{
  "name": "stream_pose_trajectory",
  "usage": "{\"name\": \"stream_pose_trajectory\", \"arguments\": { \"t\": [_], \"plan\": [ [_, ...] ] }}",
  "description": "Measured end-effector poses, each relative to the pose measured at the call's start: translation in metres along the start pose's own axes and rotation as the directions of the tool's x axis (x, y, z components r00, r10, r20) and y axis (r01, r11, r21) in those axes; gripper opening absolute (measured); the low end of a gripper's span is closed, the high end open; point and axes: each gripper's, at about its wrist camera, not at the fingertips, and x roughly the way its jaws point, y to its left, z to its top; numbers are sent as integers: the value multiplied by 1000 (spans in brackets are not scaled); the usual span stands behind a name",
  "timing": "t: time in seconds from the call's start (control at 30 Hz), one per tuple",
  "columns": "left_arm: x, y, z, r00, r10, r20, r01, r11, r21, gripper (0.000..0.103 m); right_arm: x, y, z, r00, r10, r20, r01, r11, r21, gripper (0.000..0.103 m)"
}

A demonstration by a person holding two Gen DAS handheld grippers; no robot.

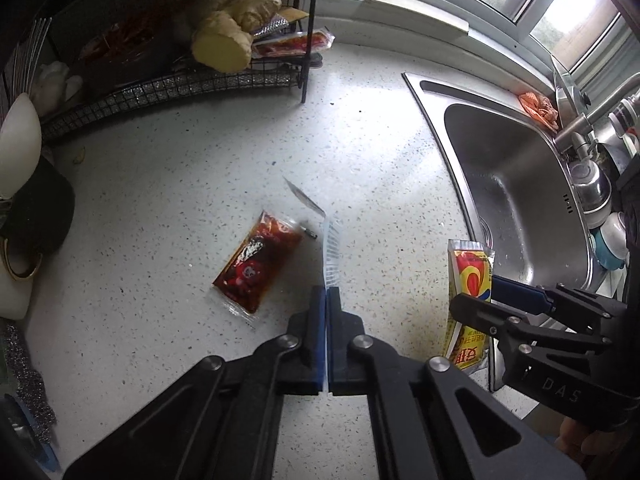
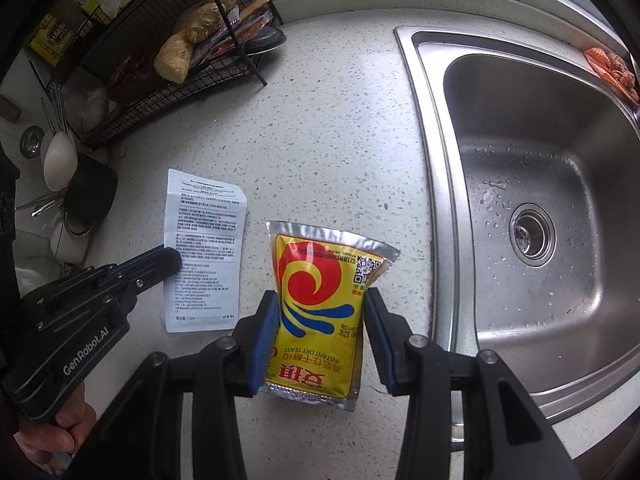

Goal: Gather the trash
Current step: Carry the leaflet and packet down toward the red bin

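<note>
The left gripper (image 1: 327,300) pinches a white leaflet (image 1: 330,248) (seen edge-on) above the red sauce packet (image 1: 258,262).

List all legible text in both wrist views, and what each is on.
"INSTANT DRY YEAST", upside down: yellow yeast packet held in the right tongs.
"GenRobot.AI": body of the left tongs.
"DAS": body of the right tongs, in the left wrist view.
White printed leaflet pinched in the left tongs: print too small to read.
Red sauce sachet on the counter: label blurred.
Yellow box on the wire rack: unreadable.
</note>
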Motion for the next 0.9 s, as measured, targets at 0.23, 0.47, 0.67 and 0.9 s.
{"name": "stream_pose_trajectory", "arguments": {
  "t": [0.23, 0.47, 0.67, 0.9],
  "plan": [
    [-27, -24, -14, 1000, 22, 19, -23, 999, 47, 0, -24, -10, -13, 999, 27, 34, -27, 1000, -10, 40],
    [-52, -42, -47, 999, 35, 34, -37, 998, 51, 0, -51, -24, -38, 996, 53, 66, -52, 998, -26, 40],
    [-67, -74, -81, 997, 55, 54, -58, 997, 51, 0, -72, -39, -68, 995, 62, 79, -59, 998, -35, 40],
    [-81, -121, -128, 993, 82, 84, -86, 995, 42, 0, -96, -62, -110, 991, 87, 105, -82, 995, -52, 40]
  ]
}}
